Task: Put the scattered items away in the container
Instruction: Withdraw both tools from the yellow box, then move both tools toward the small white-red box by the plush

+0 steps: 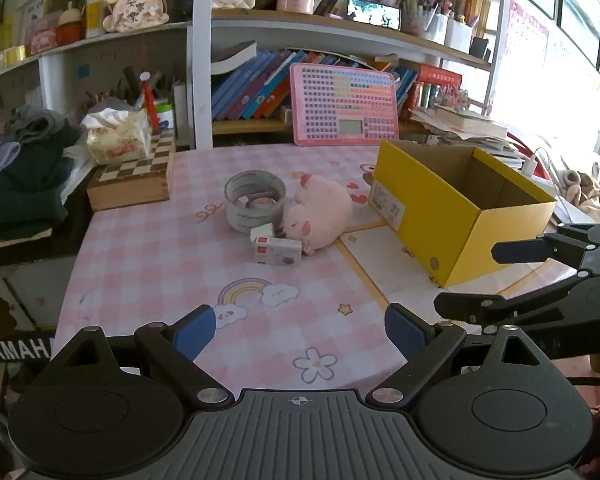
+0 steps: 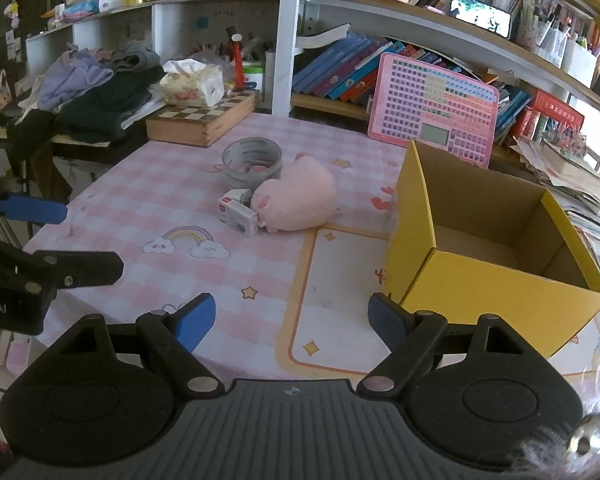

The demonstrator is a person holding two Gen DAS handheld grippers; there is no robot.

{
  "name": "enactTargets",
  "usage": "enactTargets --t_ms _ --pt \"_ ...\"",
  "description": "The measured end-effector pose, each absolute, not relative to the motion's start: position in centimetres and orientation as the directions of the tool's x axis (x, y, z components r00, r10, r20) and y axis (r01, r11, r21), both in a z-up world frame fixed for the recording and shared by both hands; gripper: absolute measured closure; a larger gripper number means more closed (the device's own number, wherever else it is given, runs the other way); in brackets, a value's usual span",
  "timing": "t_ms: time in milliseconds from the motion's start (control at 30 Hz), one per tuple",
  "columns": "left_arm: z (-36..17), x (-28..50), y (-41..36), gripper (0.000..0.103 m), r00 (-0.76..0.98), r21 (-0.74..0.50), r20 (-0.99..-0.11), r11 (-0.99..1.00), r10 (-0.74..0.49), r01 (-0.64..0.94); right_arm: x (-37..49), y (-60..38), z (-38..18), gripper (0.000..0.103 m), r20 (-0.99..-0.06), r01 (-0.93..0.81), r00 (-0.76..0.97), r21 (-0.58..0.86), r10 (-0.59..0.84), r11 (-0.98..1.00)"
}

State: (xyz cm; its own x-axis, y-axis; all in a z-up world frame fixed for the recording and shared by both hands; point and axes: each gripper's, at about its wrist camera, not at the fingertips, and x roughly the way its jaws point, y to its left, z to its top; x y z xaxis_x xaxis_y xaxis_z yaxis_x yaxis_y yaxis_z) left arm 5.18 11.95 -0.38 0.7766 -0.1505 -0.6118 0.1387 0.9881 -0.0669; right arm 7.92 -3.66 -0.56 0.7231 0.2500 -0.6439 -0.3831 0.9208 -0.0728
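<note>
A pink plush pig (image 1: pixel 320 212) (image 2: pixel 296 200) lies mid-table, touching a roll of clear tape (image 1: pixel 254 200) (image 2: pixel 251 162) behind it and a small white box (image 1: pixel 278 250) (image 2: pixel 238 212) at its snout. An open yellow cardboard box (image 1: pixel 460 212) (image 2: pixel 492 256) stands to the right, nothing visible inside. My left gripper (image 1: pixel 300 332) is open over the near tablecloth, well short of the items. My right gripper (image 2: pixel 292 320) is open too, low over the cloth by the box's near corner. Each gripper's fingers show at the other view's edge.
The table carries a pink checked cloth (image 1: pixel 160 256). A wooden chessboard case (image 1: pixel 134 182) with a tissue pack sits at the back left beside piled clothes (image 2: pixel 100 92). A pink keyboard toy (image 1: pixel 344 106) leans against bookshelves behind. Papers are stacked at the far right.
</note>
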Motion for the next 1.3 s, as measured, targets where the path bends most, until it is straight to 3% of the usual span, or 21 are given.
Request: enactTargets --t_ms 667,1300 --pt "-1.0 7.6 11.8 0.009 0.764 -0.071 -0.633 0.992 -0.124 0.103 11.2 -3.3 -0.4 0.02 -0.654 -0.434 0.702 -0.079 0.282 0.898" --pt "-2.6 13.8 10.7 0.009 0.748 -0.059 -0.658 0.996 -0.087 0.064 20.9 -2.6 0.5 0.019 -0.652 -0.433 0.689 -0.018 0.318 0.901"
